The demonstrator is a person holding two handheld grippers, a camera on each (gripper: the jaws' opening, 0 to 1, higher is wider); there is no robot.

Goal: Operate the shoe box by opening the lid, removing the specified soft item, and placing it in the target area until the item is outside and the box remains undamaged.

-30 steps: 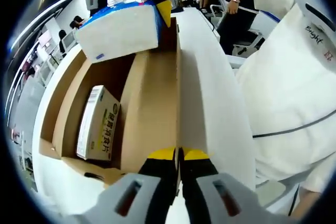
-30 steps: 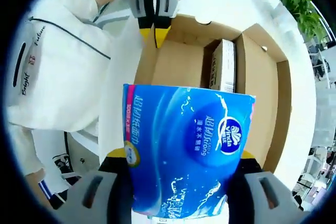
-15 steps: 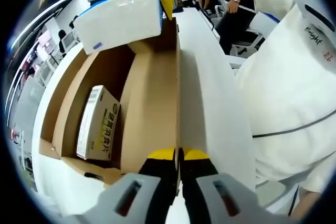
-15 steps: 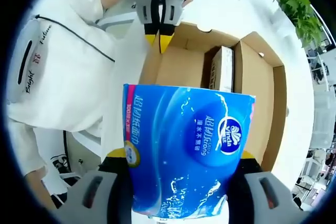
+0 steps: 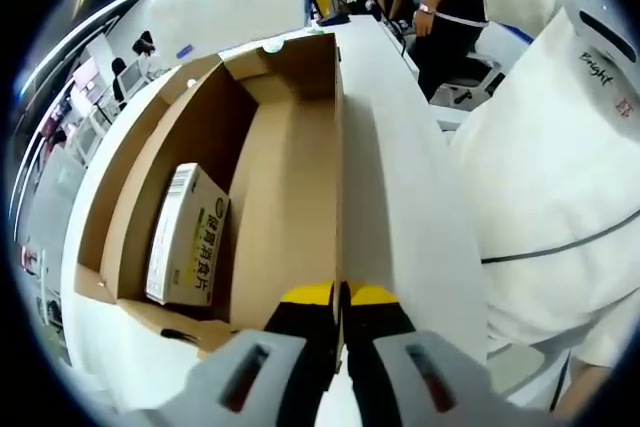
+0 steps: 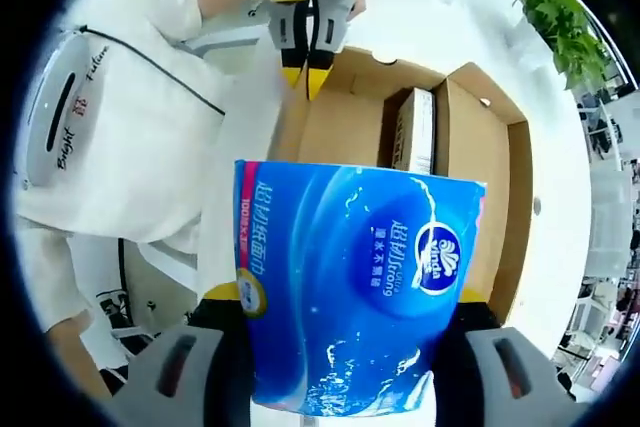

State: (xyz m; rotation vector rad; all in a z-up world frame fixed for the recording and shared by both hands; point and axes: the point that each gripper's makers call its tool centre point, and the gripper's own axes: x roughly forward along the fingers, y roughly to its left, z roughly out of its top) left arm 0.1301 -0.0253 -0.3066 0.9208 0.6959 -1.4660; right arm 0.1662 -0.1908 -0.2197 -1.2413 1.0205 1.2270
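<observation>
An open cardboard shoe box (image 5: 290, 177) lies ahead of my left gripper (image 5: 340, 295), whose yellow-tipped jaws are shut on the upper edge of its white lid (image 5: 400, 207). Inside the box a small printed carton (image 5: 186, 237) leans against the far wall. A blue soft tissue pack (image 6: 350, 277) hangs above the box (image 6: 490, 177), and my right gripper (image 6: 345, 299) is shut on its two sides. From the left gripper view the tissue pack (image 5: 232, 2) floats high over the box's far end. In the right gripper view the left gripper (image 6: 305, 72) pinches the lid edge.
A person in a white coat (image 5: 545, 147) stands close along the lid side (image 6: 110, 127). Other people sit at desks behind (image 5: 440, 7). A white table (image 6: 440, 7) carries the box, with a green plant (image 6: 560, 17) beyond it.
My right gripper has lifted the tissue pack higher, up out of the box and clear of its rim. The left gripper and the box have stayed put.
</observation>
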